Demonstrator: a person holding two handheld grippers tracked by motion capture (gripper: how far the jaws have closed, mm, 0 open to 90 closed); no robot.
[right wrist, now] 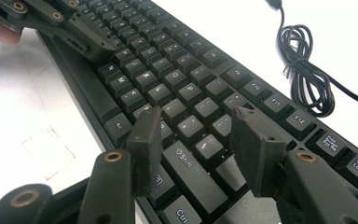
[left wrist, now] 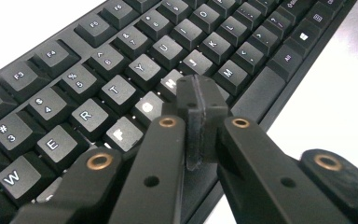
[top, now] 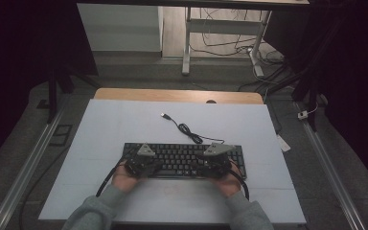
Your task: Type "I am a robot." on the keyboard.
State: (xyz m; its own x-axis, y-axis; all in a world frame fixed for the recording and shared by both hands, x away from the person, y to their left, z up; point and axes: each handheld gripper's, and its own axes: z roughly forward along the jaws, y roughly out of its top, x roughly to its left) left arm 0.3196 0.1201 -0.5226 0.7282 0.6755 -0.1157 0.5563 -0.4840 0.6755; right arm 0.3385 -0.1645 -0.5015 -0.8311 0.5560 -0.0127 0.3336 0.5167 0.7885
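A black keyboard (top: 184,152) lies across the near middle of the white table, and its cable (top: 188,130) runs back to a loose USB plug (top: 165,115). My left gripper (top: 146,163) is over the keyboard's left half. Its jaws are shut, pad on pad with nothing between them, and the tip (left wrist: 200,100) sits just over the keys (left wrist: 116,91) of the middle letter rows. My right gripper (top: 215,163) hangs over the keyboard's right half. It stands open (right wrist: 198,135), its fingertips (right wrist: 144,135) straddling the keys beside the Shift key (right wrist: 193,170).
The coiled cable (right wrist: 307,74) lies on the table just behind the keyboard's function row. A person's hands (top: 124,178) rest at the keyboard's front edge. The white table surface (top: 124,124) reaches back to a wooden strip (top: 172,95). Desk legs and floor cables stand beyond.
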